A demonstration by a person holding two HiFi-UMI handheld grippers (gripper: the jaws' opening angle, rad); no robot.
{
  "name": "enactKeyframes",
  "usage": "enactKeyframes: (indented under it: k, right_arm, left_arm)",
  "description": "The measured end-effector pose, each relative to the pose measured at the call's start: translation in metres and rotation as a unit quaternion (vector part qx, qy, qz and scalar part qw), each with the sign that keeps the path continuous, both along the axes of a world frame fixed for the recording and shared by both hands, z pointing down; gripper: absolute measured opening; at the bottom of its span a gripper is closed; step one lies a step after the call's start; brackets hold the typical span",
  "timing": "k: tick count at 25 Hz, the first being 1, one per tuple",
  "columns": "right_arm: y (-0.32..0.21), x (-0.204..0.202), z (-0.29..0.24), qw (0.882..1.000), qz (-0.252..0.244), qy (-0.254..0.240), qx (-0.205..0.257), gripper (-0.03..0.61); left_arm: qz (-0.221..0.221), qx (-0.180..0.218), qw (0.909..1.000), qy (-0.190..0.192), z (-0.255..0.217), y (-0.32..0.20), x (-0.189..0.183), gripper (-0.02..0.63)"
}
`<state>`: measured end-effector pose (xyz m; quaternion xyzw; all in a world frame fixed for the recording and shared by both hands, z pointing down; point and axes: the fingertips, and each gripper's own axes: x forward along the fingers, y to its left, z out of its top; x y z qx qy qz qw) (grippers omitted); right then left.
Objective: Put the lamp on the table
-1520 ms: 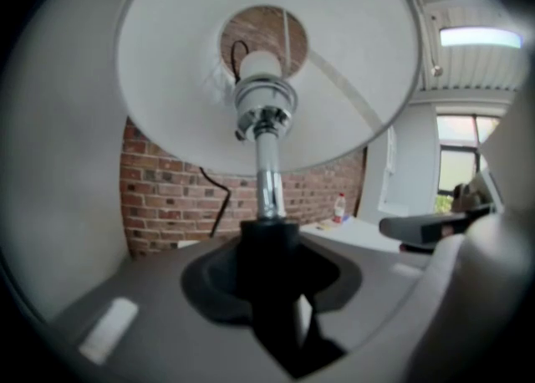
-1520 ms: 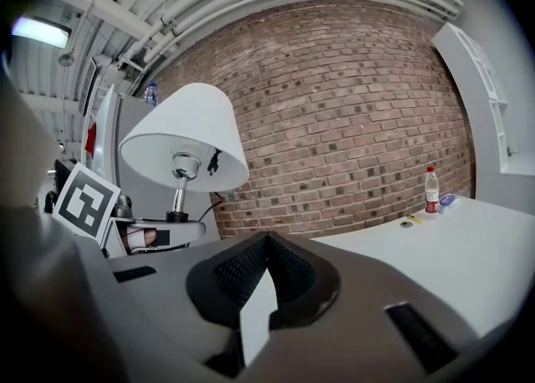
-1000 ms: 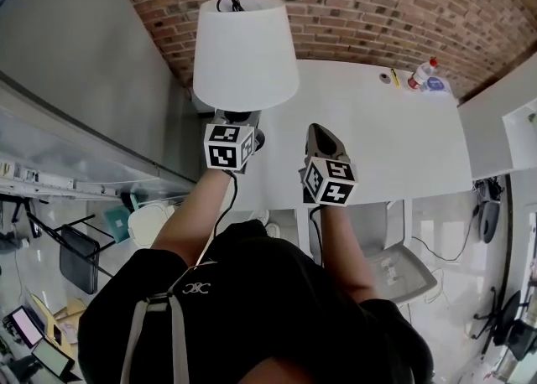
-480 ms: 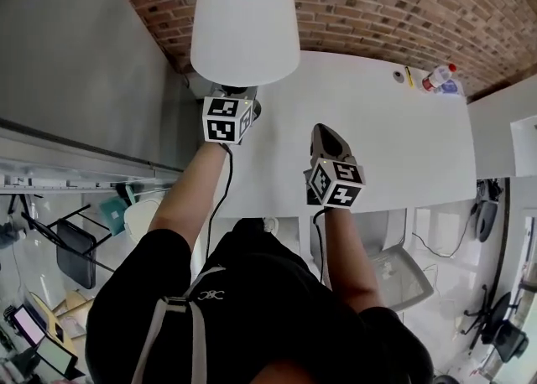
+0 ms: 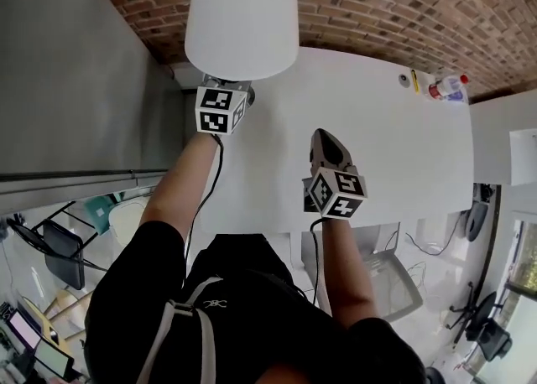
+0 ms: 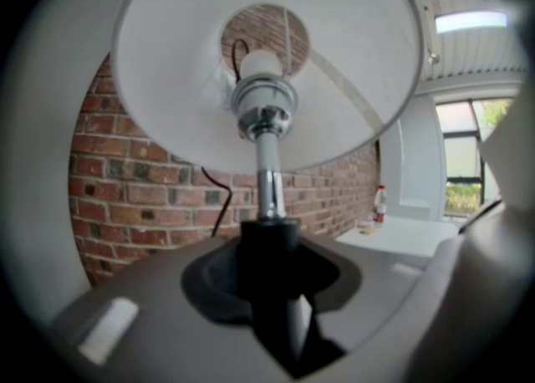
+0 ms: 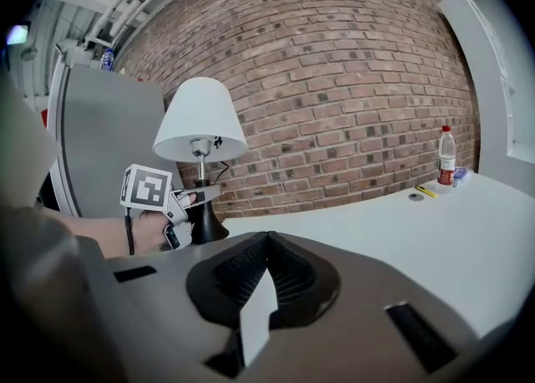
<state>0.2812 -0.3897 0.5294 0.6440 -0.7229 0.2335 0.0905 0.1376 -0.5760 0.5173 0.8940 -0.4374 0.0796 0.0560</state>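
Left arm [image 5: 180, 189] stretched forward, left tool [image 5: 238, 89] clamps the lamp [image 5: 242, 22] stem; right tool [image 5: 324, 136] hovers closed.

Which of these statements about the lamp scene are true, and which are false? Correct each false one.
1. The left gripper grips the lamp by its black stem. True.
2. The right gripper holds the bottle. False: its fingers are shut on nothing, and the bottle stands at the table's far corner.
3. The wall behind the table is brick. True.
4. The lampshade is black. False: it is white.
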Motion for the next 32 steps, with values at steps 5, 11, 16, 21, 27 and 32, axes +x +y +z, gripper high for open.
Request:
enactKeyframes:
  k: [5, 11, 16, 21, 27, 32]
  right_arm:
    - [-0.011, 0.003, 0.033, 1.000, 0.005, 0.000, -0.010, -0.002]
    - [-0.007, 0.001, 0.056, 1.000, 0.009, -0.014, -0.023, -0.002]
    - [-0.009, 0.003, 0.067, 0.999, 0.007, -0.015, -0.028, -0.002]
    - [-0.006, -0.002, 0.069, 0.999, 0.000, -0.020, -0.029, -0.002]
    - [-0.001, -0.002, 0.074, 0.999, 0.000, -0.023, -0.032, -0.002]
    - [0.003, -0.004, 0.079, 0.998, -0.005, -0.040, -0.040, -0.002]
  left_arm:
    - [-0.002, 0.010, 0.9999, -0.003, 0.021, -0.028, 0.003, 0.118]
    - [-0.004, 0.020, 0.9998, 0.003, 0.036, -0.041, 0.004, 0.118]
    - [0.000, 0.030, 0.9995, 0.002, 0.043, -0.044, 0.010, 0.118]
    - [-0.001, 0.024, 0.9997, 0.004, 0.056, -0.042, 0.010, 0.118]
    - [-0.001, 0.018, 0.9998, 0.004, 0.070, -0.037, 0.010, 0.118]
    - [-0.001, 0.020, 0.9998, -0.002, 0.073, -0.033, 0.011, 0.118]
